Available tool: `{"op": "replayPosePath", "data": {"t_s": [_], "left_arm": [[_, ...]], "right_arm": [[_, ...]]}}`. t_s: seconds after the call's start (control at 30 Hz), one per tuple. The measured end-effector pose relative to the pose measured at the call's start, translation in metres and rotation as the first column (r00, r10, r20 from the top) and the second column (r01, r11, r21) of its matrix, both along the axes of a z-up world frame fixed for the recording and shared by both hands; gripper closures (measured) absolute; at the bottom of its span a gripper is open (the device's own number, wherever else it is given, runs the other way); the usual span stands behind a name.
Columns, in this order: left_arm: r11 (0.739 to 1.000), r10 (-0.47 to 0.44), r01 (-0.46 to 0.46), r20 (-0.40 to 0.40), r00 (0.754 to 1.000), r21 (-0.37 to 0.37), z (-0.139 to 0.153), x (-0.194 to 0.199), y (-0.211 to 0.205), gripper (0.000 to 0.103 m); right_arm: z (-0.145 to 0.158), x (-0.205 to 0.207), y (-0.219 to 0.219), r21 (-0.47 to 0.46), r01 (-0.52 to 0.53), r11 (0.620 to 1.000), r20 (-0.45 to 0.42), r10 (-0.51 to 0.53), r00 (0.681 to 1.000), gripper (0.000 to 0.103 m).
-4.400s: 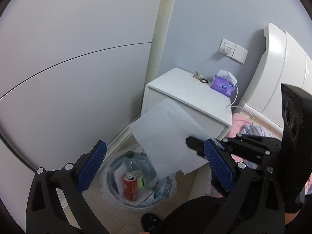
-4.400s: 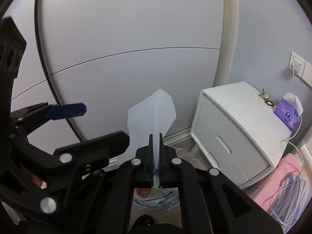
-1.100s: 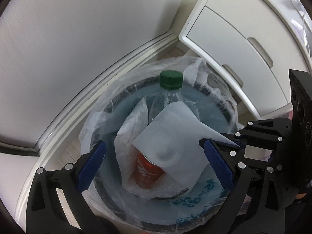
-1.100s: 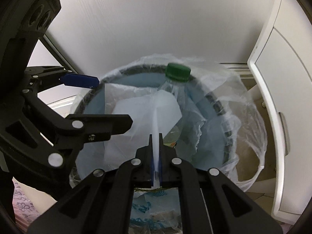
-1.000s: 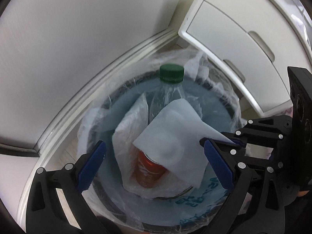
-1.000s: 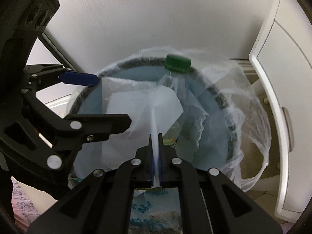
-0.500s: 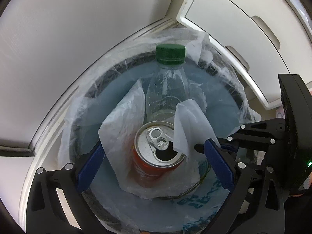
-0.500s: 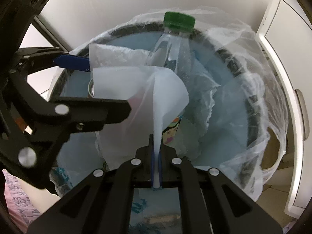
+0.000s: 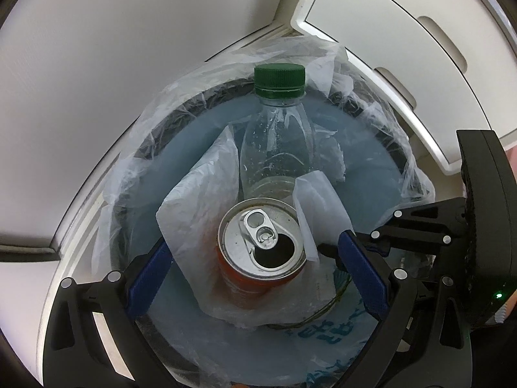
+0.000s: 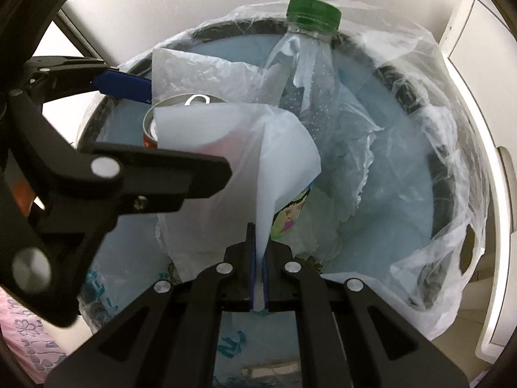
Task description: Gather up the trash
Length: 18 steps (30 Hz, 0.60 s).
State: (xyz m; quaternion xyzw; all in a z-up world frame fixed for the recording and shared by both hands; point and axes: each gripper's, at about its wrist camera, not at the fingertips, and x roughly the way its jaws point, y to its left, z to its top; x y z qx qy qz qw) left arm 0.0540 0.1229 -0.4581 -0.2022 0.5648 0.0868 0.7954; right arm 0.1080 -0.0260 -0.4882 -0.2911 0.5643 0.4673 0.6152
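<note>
A round bin (image 9: 181, 110) lined with a clear plastic bag holds a clear bottle with a green cap (image 9: 279, 79), an open red can (image 9: 261, 242) and a crumpled white bag (image 9: 194, 207). My right gripper (image 10: 258, 278) is shut on a white tissue (image 10: 232, 135), held inside the bin against the can (image 10: 152, 129); the tissue also shows in the left wrist view (image 9: 318, 197). My left gripper (image 9: 255, 271) is open and empty, its blue pads (image 9: 362, 271) either side of the can.
A white nightstand with drawers (image 9: 404, 32) stands right beside the bin at the right. A pale wall and white baseboard (image 9: 80, 194) run behind and left of the bin. Pink bedding (image 10: 19, 333) shows at the lower left.
Both grippers have moved down closer into the bin. The tissue has slid off the can top and now hangs folded at the can's right side.
</note>
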Motion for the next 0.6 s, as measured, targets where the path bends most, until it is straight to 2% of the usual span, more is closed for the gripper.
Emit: {"op": "replayPosePath", "data": {"t_s": [0.1,0.17,0.27,0.4,0.5,0.53,0.6], "left_arm": [[1.000,-0.006,0.006,-0.003,1.000,0.002,0.000,-0.001,0.002,0.006],[1.000,-0.012,0.012,-0.002,1.000,0.008,0.001,-0.003,0.002,0.006],[1.000,-0.012,0.012,0.000,1.000,0.016,0.003,0.001,0.004,0.006],[1.000,-0.007,0.007,0.009,1.000,0.029,0.009,0.001,0.004,0.006],[0.999,0.001,-0.002,0.024,1.000,0.037,0.017,-0.001,0.007,0.006],[0.999,0.003,-0.004,0.028,1.000,0.039,0.019,-0.002,0.009,0.006],[0.999,0.011,-0.013,0.034,0.999,0.043,0.024,-0.004,0.011,0.006]], "right_arm": [[0.003,-0.002,0.002,0.001,-0.008,1.000,0.008,0.008,1.000,0.093],[0.005,-0.005,0.002,0.008,-0.019,1.000,0.015,0.018,1.000,0.073],[0.014,-0.011,0.003,0.028,-0.051,0.998,0.024,0.050,0.998,0.054],[0.020,-0.018,0.003,0.044,-0.068,0.997,0.039,0.066,0.997,0.041],[0.031,-0.022,0.004,0.060,-0.087,0.994,0.046,0.085,0.995,0.024],[0.035,-0.023,0.005,0.062,-0.092,0.994,0.055,0.089,0.995,0.016],[0.042,-0.026,0.004,0.073,-0.101,0.992,0.071,0.096,0.993,0.012]]}}
